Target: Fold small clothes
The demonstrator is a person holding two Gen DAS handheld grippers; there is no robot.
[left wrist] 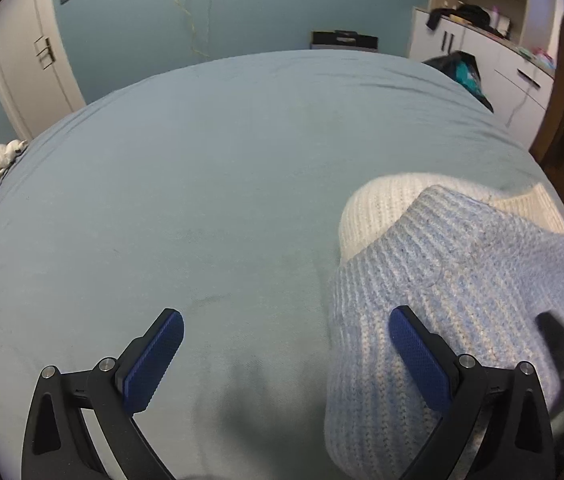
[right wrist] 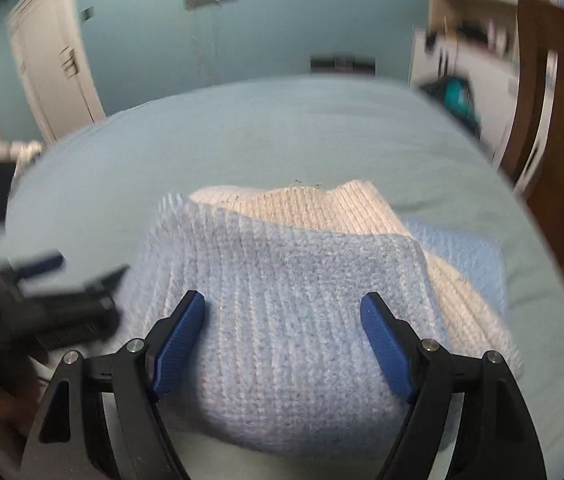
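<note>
Teal bed sheet (left wrist: 201,184), folded blue-and-cream knit (right wrist: 282,300) at 4 o'clock, left gripper (left wrist: 286,360) spread wide, empty, right gripper (right wrist: 282,344) wide apart above knit, gripping nothing.

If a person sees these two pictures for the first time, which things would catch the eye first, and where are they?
First, the knitted garment, pale blue with cream parts, lying bunched on the near right part of the bed, which is covered in a grey-blue sheet. Next, the blue-padded fingers: the right gripper is open with the knit between its fingers, and the left gripper is open too, one finger over the garment's edge, the other over bare sheet.
</note>
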